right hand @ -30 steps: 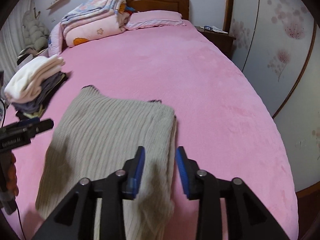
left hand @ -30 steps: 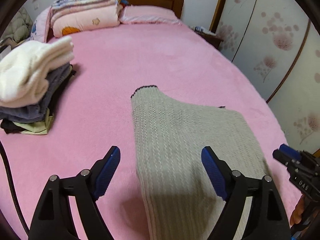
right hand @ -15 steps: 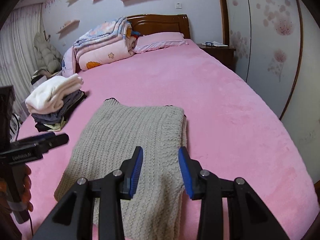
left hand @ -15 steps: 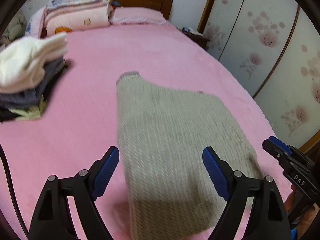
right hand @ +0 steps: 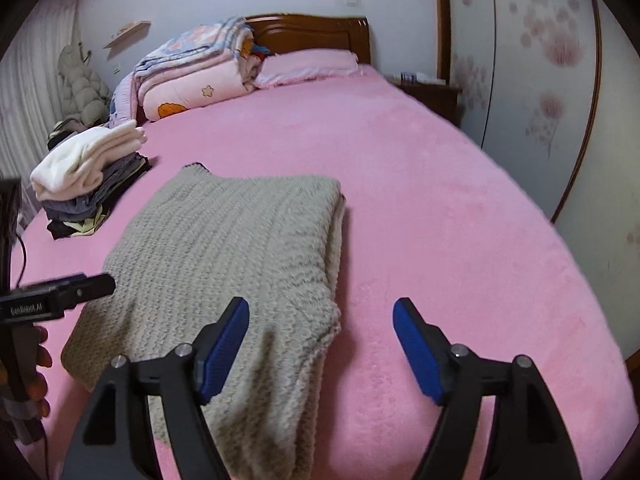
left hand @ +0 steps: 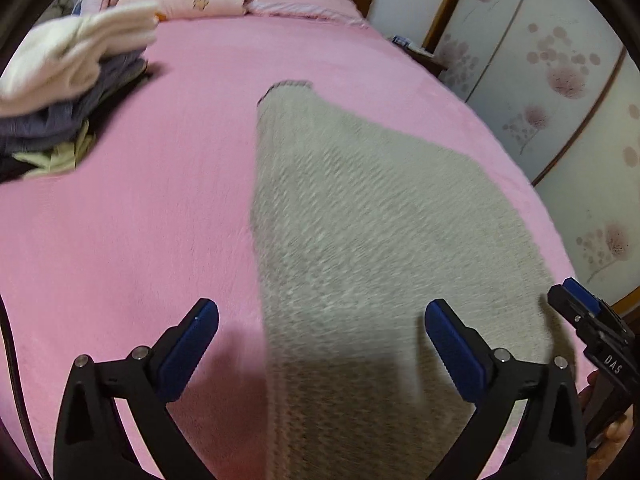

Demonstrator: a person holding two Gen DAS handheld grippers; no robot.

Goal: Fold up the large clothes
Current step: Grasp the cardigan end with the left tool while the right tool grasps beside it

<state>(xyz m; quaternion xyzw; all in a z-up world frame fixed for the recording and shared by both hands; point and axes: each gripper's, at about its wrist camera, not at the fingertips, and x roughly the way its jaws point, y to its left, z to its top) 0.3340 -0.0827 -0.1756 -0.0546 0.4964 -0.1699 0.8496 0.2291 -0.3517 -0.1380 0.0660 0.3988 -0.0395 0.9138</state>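
Note:
A grey knitted sweater (left hand: pixel 360 240) (right hand: pixel 232 256) lies folded flat on the pink bed (left hand: pixel 140 220) (right hand: pixel 440 220), its dark-trimmed end pointing at the headboard. My left gripper (left hand: pixel 322 344) hovers over the sweater's near left edge, its jaws opening wide and nothing pressed between the blue pads. My right gripper (right hand: pixel 320 344) hangs over the near right edge, jaws opening too, with the sweater's corner below the gap and untouched. Each gripper shows at the edge of the other's view, the right gripper (left hand: pixel 592 336) at the right and the left gripper (right hand: pixel 60 296) at the left.
A stack of folded clothes (left hand: pixel 68 92) (right hand: pixel 88 176) topped by a white garment sits at the bed's left side. Folded quilts (right hand: pixel 192 76) and a pink pillow (right hand: pixel 308 66) lie by the wooden headboard (right hand: pixel 320 32). A floral wardrobe (right hand: pixel 540 80) stands on the right.
Both grippers have dropped closer to the sweater's near end. The right jaws went from nearly shut to wide apart, and the left jaws spread a little wider.

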